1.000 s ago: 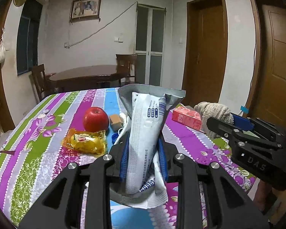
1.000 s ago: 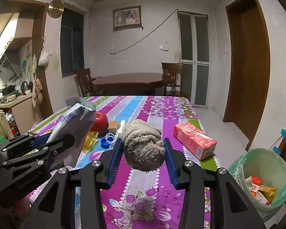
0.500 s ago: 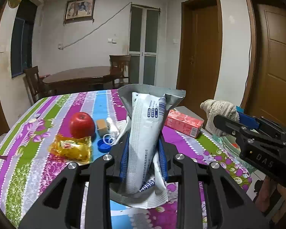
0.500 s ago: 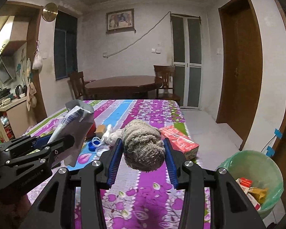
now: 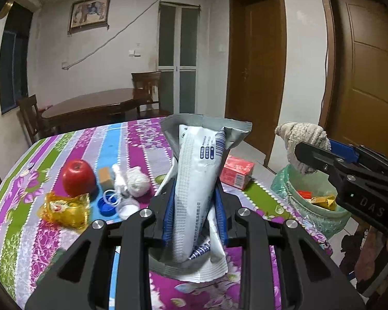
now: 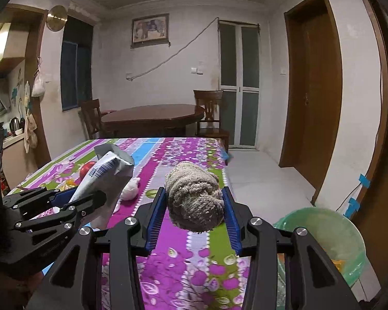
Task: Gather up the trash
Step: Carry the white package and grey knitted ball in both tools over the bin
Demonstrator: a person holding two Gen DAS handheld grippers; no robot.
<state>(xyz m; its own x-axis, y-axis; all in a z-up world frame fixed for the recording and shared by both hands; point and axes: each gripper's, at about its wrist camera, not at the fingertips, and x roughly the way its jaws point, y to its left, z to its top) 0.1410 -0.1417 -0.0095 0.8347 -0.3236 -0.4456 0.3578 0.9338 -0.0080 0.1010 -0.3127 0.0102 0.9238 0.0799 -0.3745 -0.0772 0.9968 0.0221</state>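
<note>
Both hand-held grippers are swinging rightward since earlier; the right hand-held gripper (image 6: 194, 206), clamping the rag (image 6: 194, 196), is nearer the bin (image 6: 323, 235) than the left hand-held gripper (image 5: 194, 206), clamping the wrapper (image 5: 199, 180).

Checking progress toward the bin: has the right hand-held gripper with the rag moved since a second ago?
Yes. The right hand-held gripper, shut on the rag, has shifted rightward off the table toward the green bin.
</note>
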